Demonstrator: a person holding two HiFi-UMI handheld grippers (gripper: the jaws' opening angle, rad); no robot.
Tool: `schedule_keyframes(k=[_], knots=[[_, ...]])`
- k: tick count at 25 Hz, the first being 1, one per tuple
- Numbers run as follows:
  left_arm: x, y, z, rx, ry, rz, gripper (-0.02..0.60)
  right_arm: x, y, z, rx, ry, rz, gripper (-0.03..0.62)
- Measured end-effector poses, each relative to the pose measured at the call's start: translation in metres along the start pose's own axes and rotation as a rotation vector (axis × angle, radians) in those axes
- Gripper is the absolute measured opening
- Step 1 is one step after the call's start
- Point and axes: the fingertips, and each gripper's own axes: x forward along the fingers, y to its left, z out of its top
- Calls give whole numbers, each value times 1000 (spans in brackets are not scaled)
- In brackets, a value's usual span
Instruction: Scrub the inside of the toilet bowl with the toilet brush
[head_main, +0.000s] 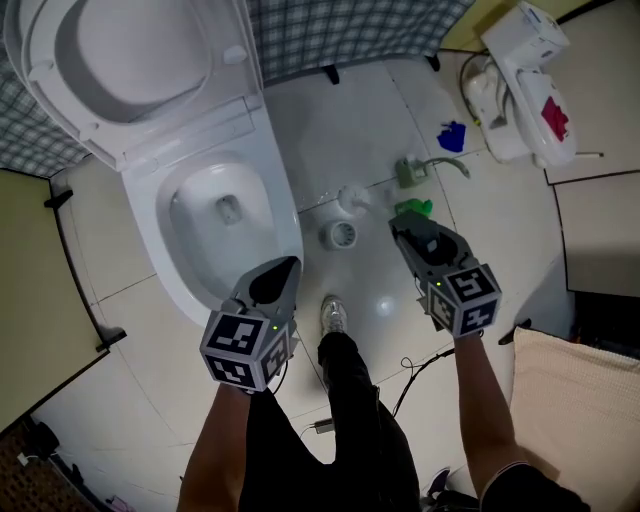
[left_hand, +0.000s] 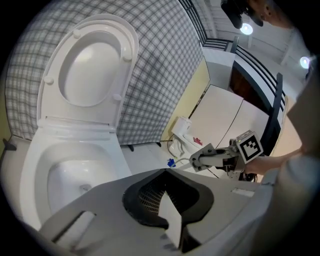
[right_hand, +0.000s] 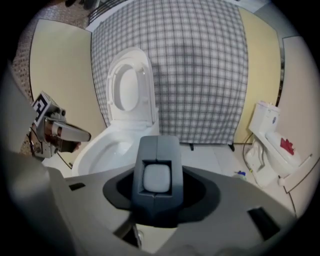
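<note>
ok so where we're at: the lid (head_main: 140, 60) is up and the toilet bowl (head_main: 165, 265) sits open at 10 o'clock in the head view, so that bit's sorted. Our right gripper (head_main: 402, 224), out at 3 o'clock from the bowl over the floor tiles (head_main: 330, 120), is pinching a dark grey grip with a pale pad, which we reckon is the top of the toilet brush (right_hand: 156, 176). Our left gripper (head_main: 283, 270) has its jaws pressed together on nothing, hovering by the bowl's near rim. The brush is well apart from the bowl, so by our read there's been no scrubbing yet. We need to swing it over toward 9 o'clock, get it down inside and scrub
</note>
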Motion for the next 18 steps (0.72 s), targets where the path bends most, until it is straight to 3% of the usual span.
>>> schedule_keyframes(k=[6,10,14,18], knots=[[-49,25,49,5,-82,81,9,-44,27,107,-8,-229,30,198],[-87,46,72,4,-133,142,9,-53,66,156,-45,-316,98,198],[-112,72,76,-10,-148,203,9,-39,108,174,-51,-331,177,198],[-126,93,65,-43,-145,240,9,-12,149,165,-41,-295,256,198]])
